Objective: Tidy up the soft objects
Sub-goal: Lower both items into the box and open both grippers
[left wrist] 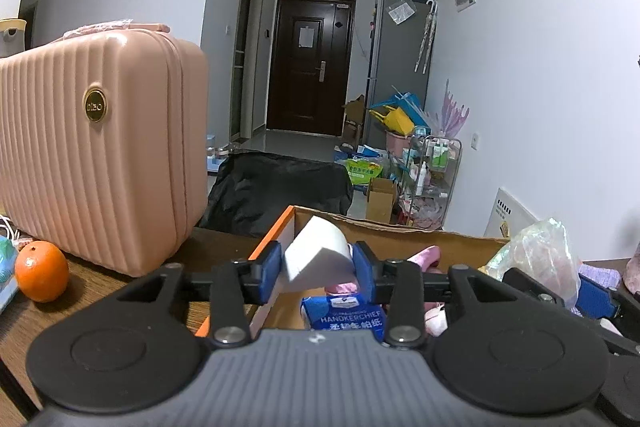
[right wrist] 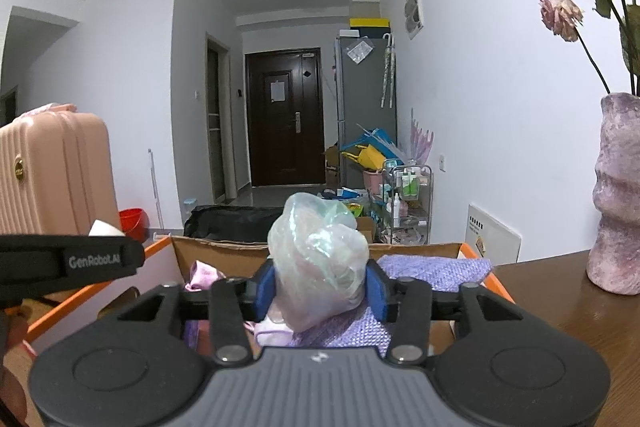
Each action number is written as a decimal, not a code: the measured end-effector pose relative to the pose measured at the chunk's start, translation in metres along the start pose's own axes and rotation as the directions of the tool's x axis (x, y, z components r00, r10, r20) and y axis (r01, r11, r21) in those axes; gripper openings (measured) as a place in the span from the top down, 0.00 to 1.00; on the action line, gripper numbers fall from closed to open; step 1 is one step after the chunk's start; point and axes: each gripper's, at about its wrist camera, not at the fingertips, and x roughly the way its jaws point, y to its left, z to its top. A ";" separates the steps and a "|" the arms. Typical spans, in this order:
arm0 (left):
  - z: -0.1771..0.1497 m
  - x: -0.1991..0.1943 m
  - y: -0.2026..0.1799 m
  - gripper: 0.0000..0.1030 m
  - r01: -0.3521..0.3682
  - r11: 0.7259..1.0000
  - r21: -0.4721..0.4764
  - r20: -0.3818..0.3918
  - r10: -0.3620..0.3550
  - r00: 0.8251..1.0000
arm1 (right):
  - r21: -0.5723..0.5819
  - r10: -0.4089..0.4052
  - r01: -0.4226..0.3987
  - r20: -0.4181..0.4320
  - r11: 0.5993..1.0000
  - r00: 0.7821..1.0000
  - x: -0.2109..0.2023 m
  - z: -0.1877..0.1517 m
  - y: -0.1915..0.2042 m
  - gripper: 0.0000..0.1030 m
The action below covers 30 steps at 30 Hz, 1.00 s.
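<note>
My left gripper is shut on a white sponge block and holds it over the open cardboard box with orange edges. In the box lie a blue handkerchief tissue pack and pink soft items. My right gripper is shut on a crumpled clear plastic bag with pale soft contents, above the same box. A purple knitted cloth and a pink cloth lie inside. The left gripper's body shows in the right wrist view; the bag shows in the left wrist view.
A pink ribbed suitcase stands on the wooden table at left, with an orange in front of it. A purple vase with dried roses stands at right. A black bag and floor clutter lie beyond the table.
</note>
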 end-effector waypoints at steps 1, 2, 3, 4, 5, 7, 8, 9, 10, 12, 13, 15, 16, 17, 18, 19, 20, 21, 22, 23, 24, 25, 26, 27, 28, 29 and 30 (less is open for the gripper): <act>-0.001 -0.001 -0.001 0.39 0.000 1.000 0.002 -0.001 0.000 1.000 | -0.005 0.004 -0.004 0.002 1.000 1.000 -0.001 0.000 0.000 0.50; -0.001 -0.002 -0.001 0.33 -0.001 1.000 0.003 0.001 0.001 1.000 | -0.009 0.006 -0.006 0.003 1.000 1.000 -0.003 0.000 0.001 0.46; -0.001 -0.004 0.000 0.22 -0.001 1.000 0.007 0.005 0.001 1.000 | -0.008 0.007 -0.007 0.006 1.000 1.000 -0.004 0.000 0.000 0.36; -0.001 -0.006 0.000 0.16 -0.004 1.000 0.007 0.016 0.004 1.000 | -0.006 0.007 -0.006 0.007 1.000 1.000 -0.004 0.001 -0.003 0.23; 0.000 -0.008 0.001 0.13 -0.011 1.000 0.007 0.029 0.011 1.000 | -0.004 0.004 -0.004 0.010 1.000 1.000 -0.005 0.001 -0.004 0.17; 0.001 -0.017 0.002 0.00 -0.025 1.000 0.011 0.061 0.024 0.998 | -0.005 -0.006 0.006 0.023 1.000 1.000 -0.008 0.000 -0.006 0.00; 0.001 -0.020 0.003 0.00 -0.024 1.000 0.014 0.072 0.023 0.997 | -0.005 -0.013 0.013 0.030 1.000 0.999 -0.010 -0.001 -0.007 0.00; 0.000 -0.023 0.005 0.00 -0.031 0.999 0.013 0.081 0.030 0.996 | -0.001 -0.013 0.013 0.036 1.000 0.999 -0.012 -0.001 -0.008 0.00; 0.000 -0.027 0.005 0.00 -0.045 0.999 0.013 0.094 0.044 0.995 | 0.005 -0.009 0.009 0.035 1.000 0.999 -0.012 -0.001 -0.010 0.00; -0.001 -0.032 0.006 0.00 -0.066 0.997 0.028 0.118 0.063 0.991 | 0.018 -0.002 0.001 0.037 1.000 0.999 -0.014 -0.001 -0.012 0.00; -0.002 -0.034 0.005 0.00 -0.070 0.997 0.033 0.124 0.066 0.990 | 0.022 -0.004 0.004 0.041 1.000 0.999 -0.015 -0.001 -0.013 0.00; -0.003 -0.036 0.006 0.00 -0.073 0.997 0.037 0.126 0.068 0.990 | 0.019 -0.011 0.010 0.047 1.000 0.999 -0.016 -0.001 -0.014 0.00; -0.003 -0.036 0.007 0.00 -0.070 0.997 0.035 0.123 0.065 0.990 | 0.017 -0.015 0.015 0.053 1.000 0.998 -0.018 -0.001 -0.013 0.00; -0.003 -0.036 0.007 0.00 -0.066 0.997 0.032 0.119 0.062 0.991 | 0.015 -0.019 0.018 0.059 1.000 0.998 -0.020 -0.002 -0.013 0.00; -0.002 -0.036 0.008 0.00 -0.063 0.998 0.027 0.115 0.060 0.992 | 0.012 -0.022 0.022 0.066 1.000 0.998 -0.022 -0.002 -0.013 0.00; -0.003 -0.037 0.009 0.00 -0.063 0.998 0.024 0.113 0.060 0.992 | 0.010 -0.029 0.029 0.075 1.000 0.997 -0.025 -0.002 -0.013 0.00; -0.001 -0.038 0.010 0.00 -0.065 0.998 0.026 0.111 0.062 0.992 | 0.007 -0.037 0.036 0.085 0.999 0.996 -0.028 -0.003 -0.012 0.00; -0.001 -0.040 0.011 0.00 -0.068 0.997 0.030 0.111 0.064 0.992 | 0.004 -0.047 0.047 0.101 0.999 0.994 -0.033 -0.004 -0.012 0.00; -0.002 -0.042 0.012 0.00 -0.070 0.997 0.034 0.115 0.065 0.991 | 0.002 -0.055 0.056 0.118 0.998 0.991 -0.038 -0.004 -0.012 0.00; -0.002 -0.044 0.012 0.00 -0.070 0.997 0.038 0.118 0.065 0.991 | 0.001 -0.059 0.060 0.130 0.998 0.990 -0.043 -0.005 -0.013 0.00; -0.003 -0.048 0.014 0.00 -0.069 0.997 0.040 0.123 0.064 0.990 | 0.000 -0.062 0.062 0.137 0.998 0.989 -0.048 -0.006 -0.013 0.00; -0.003 -0.052 0.016 0.00 -0.067 0.997 0.040 0.126 0.061 0.990 | 0.001 -0.063 0.063 0.141 0.998 0.988 -0.053 -0.007 -0.014 0.00; -0.003 -0.055 0.019 0.00 -0.064 0.997 0.038 0.128 0.059 0.990 | 0.001 -0.062 0.063 0.142 0.998 0.988 -0.057 -0.008 -0.016 0.00; -0.004 -0.060 0.022 0.00 -0.060 0.998 0.035 0.129 0.055 0.990 | 0.003 -0.062 0.062 0.143 0.998 0.988 -0.061 -0.009 -0.017 0.00; -0.005 -0.064 0.026 0.00 -0.056 0.998 0.032 0.128 0.051 0.990 | 0.005 -0.062 0.062 0.144 0.998 0.988 -0.065 -0.010 -0.019 0.00; -0.006 -0.067 0.029 0.00 -0.052 0.998 0.032 0.125 0.047 0.991 | 0.005 -0.063 0.063 0.144 0.998 0.988 -0.069 -0.010 -0.021 0.00; -0.007 -0.071 0.032 0.00 -0.043 0.998 0.034 0.121 0.039 0.992 | 0.004 -0.065 0.065 0.144 0.998 0.987 -0.072 -0.011 -0.022 0.00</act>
